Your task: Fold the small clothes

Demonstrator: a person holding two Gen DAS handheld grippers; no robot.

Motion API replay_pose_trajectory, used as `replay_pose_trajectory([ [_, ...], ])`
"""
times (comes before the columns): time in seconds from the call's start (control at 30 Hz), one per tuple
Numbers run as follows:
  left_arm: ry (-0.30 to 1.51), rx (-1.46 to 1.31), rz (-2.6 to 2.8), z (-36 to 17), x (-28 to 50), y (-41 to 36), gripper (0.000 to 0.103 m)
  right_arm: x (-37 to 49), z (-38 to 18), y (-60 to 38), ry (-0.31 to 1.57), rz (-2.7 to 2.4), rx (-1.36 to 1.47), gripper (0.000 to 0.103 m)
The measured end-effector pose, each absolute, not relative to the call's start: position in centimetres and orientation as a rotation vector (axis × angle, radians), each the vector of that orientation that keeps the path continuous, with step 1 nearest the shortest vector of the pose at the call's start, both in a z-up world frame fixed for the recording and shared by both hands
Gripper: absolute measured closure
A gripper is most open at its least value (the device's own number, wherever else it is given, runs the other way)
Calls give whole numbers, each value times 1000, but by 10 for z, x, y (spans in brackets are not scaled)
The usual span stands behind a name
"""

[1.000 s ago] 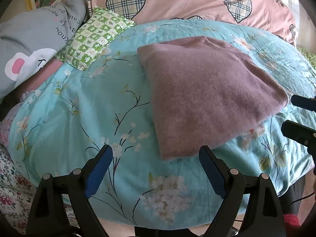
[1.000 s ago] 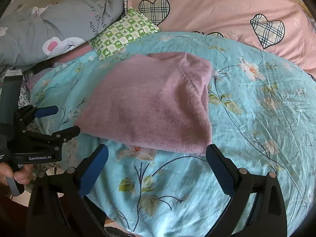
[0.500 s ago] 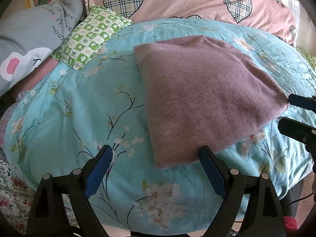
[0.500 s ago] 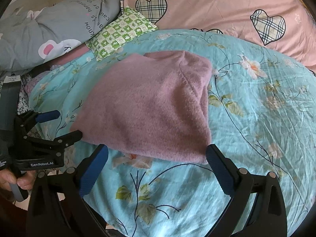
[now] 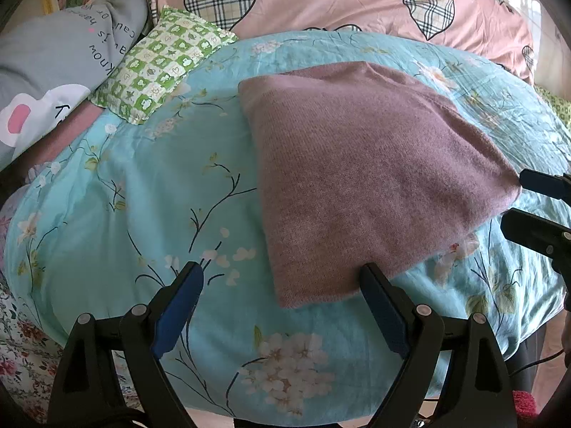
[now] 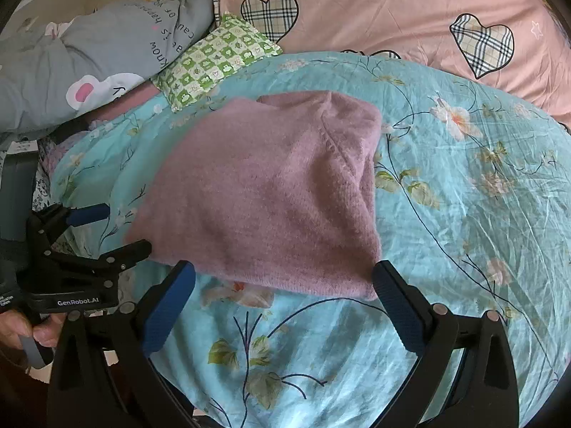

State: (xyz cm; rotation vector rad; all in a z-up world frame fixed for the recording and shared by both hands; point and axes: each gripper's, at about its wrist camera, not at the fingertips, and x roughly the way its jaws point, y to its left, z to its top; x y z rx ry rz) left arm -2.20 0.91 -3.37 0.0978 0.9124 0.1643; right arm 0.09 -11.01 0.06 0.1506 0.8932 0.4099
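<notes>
A folded mauve knit sweater (image 5: 364,178) lies on the floral turquoise quilt (image 5: 142,214) near the bed's front edge. The left tool (image 5: 282,285) and right tool (image 6: 285,281) both gape wide, empty, at its near corners.

Folded mauve knit sweater (image 6: 271,192) lies flat on a turquoise floral quilt (image 6: 464,221), centre of frame. Right gripper (image 6: 283,281) at bottom centre, jaws spread wide, blue pads (image 6: 167,306) either side of the sweater's near edge; right fingertip touches its near right corner. Left gripper (image 6: 107,228) at middle left, jaws apart, lower finger at the sweater's left corner; a hand (image 6: 28,331) holds its handle at lower left. Green checked pillow (image 6: 217,60) upper centre-left, just beyond the sweater. Grey printed bedding (image 6: 89,53) upper left. Pink blanket with plaid hearts (image 6: 374,18) across the top right.
</notes>
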Motion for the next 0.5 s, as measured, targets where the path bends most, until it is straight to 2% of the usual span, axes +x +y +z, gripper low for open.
replay_pose_trajectory([
  [0.5,919,80,156,-34,-20,10,13,1,2,-109,891,411,150,3],
])
